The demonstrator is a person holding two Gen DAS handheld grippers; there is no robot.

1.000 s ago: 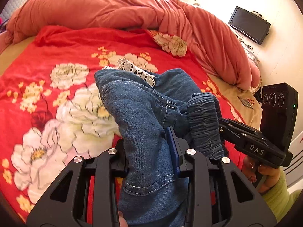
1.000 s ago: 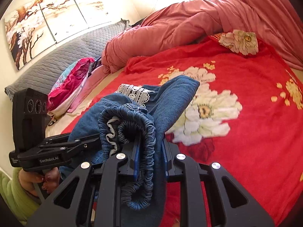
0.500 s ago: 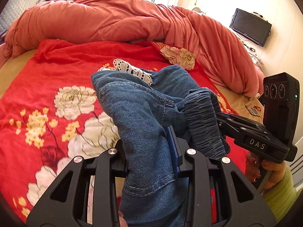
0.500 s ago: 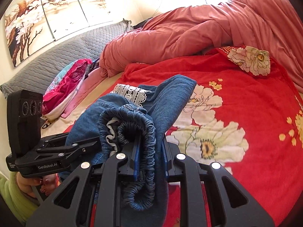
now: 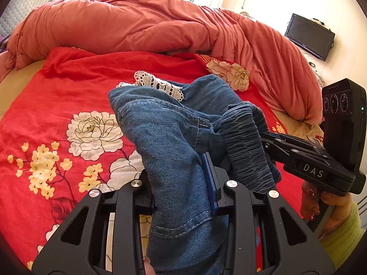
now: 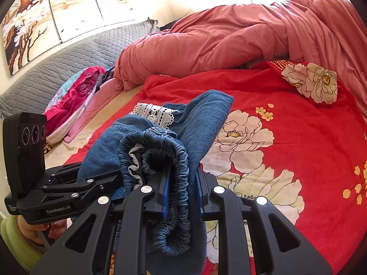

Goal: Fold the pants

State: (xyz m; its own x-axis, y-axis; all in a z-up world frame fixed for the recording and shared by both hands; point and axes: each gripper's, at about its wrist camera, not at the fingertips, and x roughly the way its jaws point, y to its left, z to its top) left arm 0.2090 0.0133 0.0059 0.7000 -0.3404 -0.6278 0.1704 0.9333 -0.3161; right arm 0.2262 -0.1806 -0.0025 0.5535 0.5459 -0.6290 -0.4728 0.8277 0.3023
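Pants (image 5: 174, 142) clamped between both grippers (above bedspread).

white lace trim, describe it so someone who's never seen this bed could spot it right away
Start at the red floral bedspread below the heaped coral duvet. Above it hangs a bundle of blue denim pants. The white lace trim peeks out at the bundle's far top edge, the only openwork white fabric against the denim.

Right claw (image 6: 181, 190), lower centre: clamped on jeans (image 6: 201, 123) waistband. Left claw (image 6: 112, 178), lower left: gripping jeans too. Red floral bedspread (image 6: 298, 142) right; pink duvet (image 6: 229, 36) above.
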